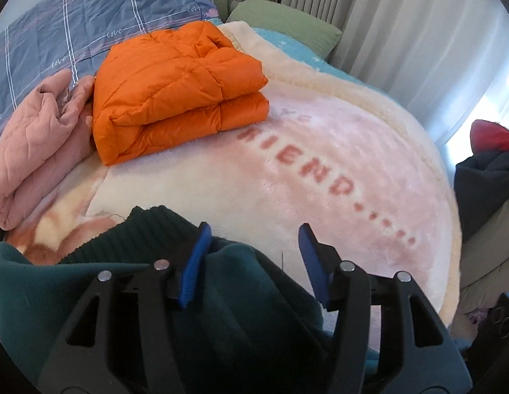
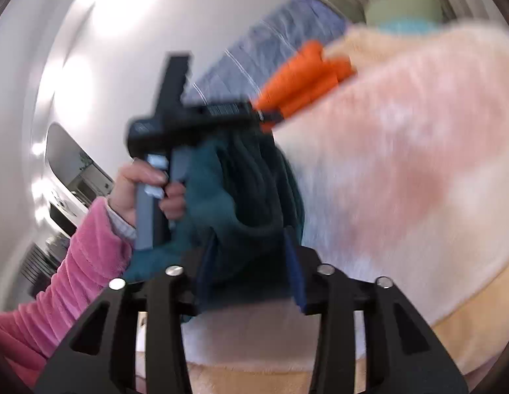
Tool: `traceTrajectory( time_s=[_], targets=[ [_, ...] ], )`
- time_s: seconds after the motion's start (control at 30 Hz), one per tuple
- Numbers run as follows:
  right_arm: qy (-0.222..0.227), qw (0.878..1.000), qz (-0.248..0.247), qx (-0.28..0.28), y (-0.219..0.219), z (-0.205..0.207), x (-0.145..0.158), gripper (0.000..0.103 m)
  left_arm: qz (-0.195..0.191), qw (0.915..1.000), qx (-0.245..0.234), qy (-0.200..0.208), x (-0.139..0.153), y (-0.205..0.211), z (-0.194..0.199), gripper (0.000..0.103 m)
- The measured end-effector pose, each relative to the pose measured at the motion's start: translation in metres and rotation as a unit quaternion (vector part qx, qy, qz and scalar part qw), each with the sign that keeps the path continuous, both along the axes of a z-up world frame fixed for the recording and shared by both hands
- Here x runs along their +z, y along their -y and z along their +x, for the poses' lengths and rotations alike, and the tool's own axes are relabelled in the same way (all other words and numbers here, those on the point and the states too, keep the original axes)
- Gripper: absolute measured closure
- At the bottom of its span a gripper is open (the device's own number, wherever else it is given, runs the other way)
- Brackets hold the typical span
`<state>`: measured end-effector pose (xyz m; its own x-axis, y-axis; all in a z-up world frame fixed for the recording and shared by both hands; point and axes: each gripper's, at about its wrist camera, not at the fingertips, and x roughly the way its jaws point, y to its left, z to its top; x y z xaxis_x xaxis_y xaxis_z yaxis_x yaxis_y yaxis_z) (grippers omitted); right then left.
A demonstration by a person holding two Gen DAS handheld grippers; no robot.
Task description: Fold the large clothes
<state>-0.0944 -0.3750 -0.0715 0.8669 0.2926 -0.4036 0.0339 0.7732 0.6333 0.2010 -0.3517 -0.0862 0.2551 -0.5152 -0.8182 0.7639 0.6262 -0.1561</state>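
A dark green fleece garment (image 1: 90, 279) with a ribbed hem lies bunched at the near edge of the bed. My left gripper (image 1: 252, 259) stands open over it, its left finger on the cloth and its right finger over the bare blanket. In the blurred right wrist view the same green garment (image 2: 241, 197) fills the gap between the blue fingers of my right gripper (image 2: 249, 272), whose jaws stand apart. A hand (image 2: 142, 184) in a pink sleeve holds the other gripper's handle just beyond.
A pink and cream plush blanket (image 1: 320, 180) covers the bed. A folded orange puffer jacket (image 1: 175, 88) and a pink quilted garment (image 1: 37, 138) lie at the far left. Behind are a blue-grey plaid duvet (image 1: 74, 23), a green pillow (image 1: 280, 23) and curtains (image 1: 402, 32). Dark clothes (image 1: 487, 180) sit at right.
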Motion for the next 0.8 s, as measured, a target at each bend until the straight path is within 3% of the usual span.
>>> traceTrajectory(
  time_s=[0.1,0.2,0.27,0.33,0.4,0.47,0.53,0.63,0.77,0.8],
  targets=[
    [0.039,0.999,-0.008,-0.011,0.016,-0.005,0.016,0.058,-0.004,1.0,-0.001,-0.001,0.002,0.002,0.0,0.045],
    [0.064,0.998,0.027,0.005,0.023,0.006,0.017,0.058,0.009,0.9999,-0.004,0.007,0.001,0.008,-0.003,0.043],
    [0.066,0.995,0.053,0.045,0.013,0.018,0.01,0.058,0.014,0.9998,-0.007,0.01,0.0,0.01,-0.004,0.04],
    [0.048,0.997,0.036,0.056,-0.002,0.032,0.007,0.06,0.015,0.9998,-0.007,0.009,0.0,0.01,-0.004,0.04],
    [-0.032,0.999,-0.022,0.014,-0.011,0.054,-0.015,0.09,0.01,0.9999,-0.007,0.005,0.0,0.008,-0.003,0.04],
    [-0.058,0.995,0.076,0.008,0.005,0.062,-0.046,0.089,0.011,0.9999,-0.004,0.006,-0.003,0.009,-0.005,0.04],
    [-0.061,0.99,0.127,0.017,0.016,0.062,-0.052,0.09,0.033,0.9992,-0.01,0.023,-0.005,0.016,-0.011,0.038],
    [-0.051,0.986,0.157,0.024,0.02,0.058,-0.057,0.09,0.042,0.9985,-0.014,0.031,-0.007,0.019,-0.014,0.036],
    [-0.027,0.976,0.215,0.01,0.022,0.053,-0.064,0.078,0.03,0.9992,-0.014,0.024,-0.005,0.014,-0.012,0.036],
    [-0.027,0.978,0.208,0.011,0.021,0.054,-0.062,0.078,0.03,0.9992,-0.013,0.023,-0.005,0.014,-0.012,0.036]
  ],
)
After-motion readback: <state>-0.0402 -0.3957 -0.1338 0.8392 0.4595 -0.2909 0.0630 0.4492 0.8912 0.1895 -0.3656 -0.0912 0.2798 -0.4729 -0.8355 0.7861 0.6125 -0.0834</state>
